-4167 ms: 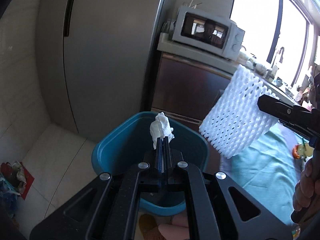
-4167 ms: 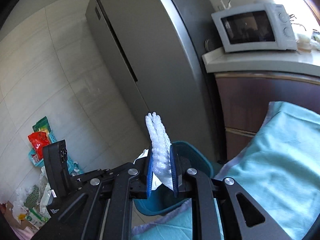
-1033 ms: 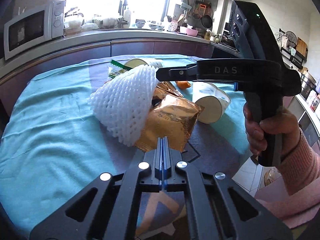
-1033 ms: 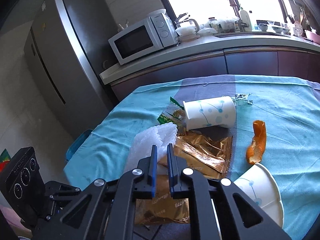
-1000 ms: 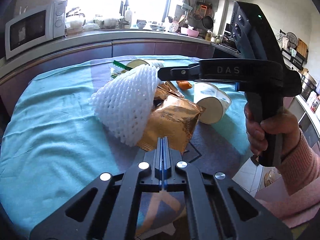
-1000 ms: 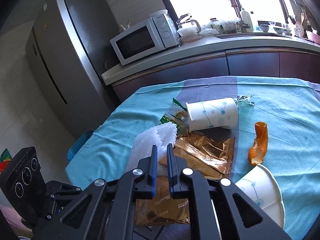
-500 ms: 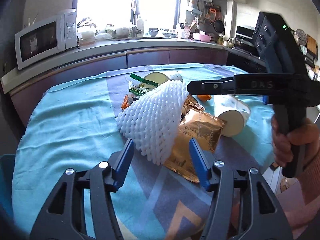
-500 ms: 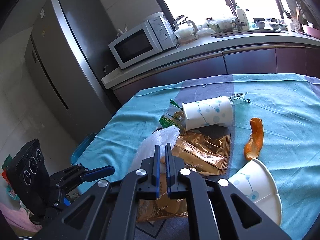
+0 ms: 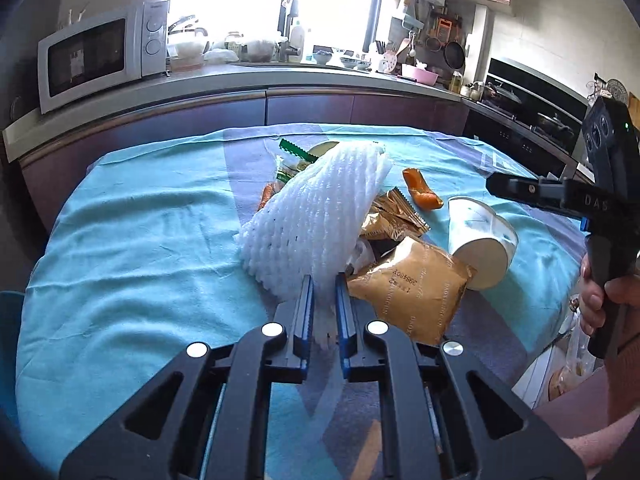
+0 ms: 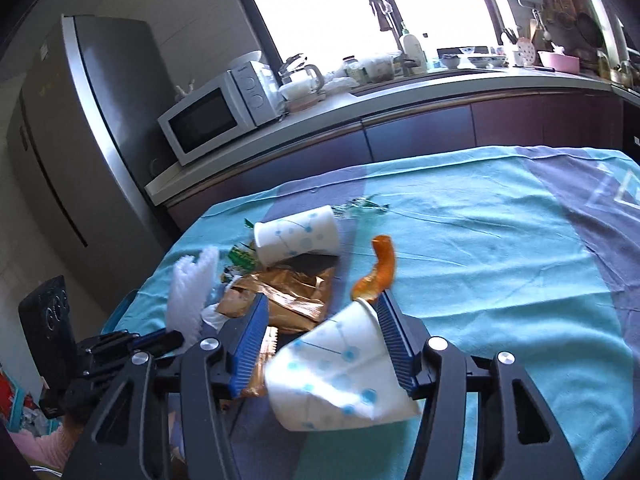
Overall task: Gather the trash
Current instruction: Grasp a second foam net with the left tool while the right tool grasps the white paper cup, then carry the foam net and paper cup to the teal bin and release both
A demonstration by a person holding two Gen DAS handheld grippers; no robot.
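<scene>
My left gripper (image 9: 322,287) is shut on the near corner of the white foam net sleeve (image 9: 316,216), which stands tilted on the teal tablecloth (image 9: 132,240). My right gripper (image 10: 320,308) is open, its fingers either side of a crushed white paper cup with blue dots (image 10: 340,376), apart from it. That cup also shows in the left wrist view (image 9: 482,242). Gold foil wrappers (image 9: 412,284) lie beside the foam. An orange peel (image 10: 376,270) lies past the cup. A second paper cup (image 10: 298,236) lies on its side further back.
Green snack wrappers (image 9: 290,164) lie behind the foam. A counter with a microwave (image 10: 218,114) runs behind the table, a fridge (image 10: 60,152) to the left. A teal bin rim (image 9: 7,320) shows at the table's left edge.
My left gripper closed on the foam sleeve. My right gripper let go of the foam, opened wide and moved right to straddle the crushed cup.
</scene>
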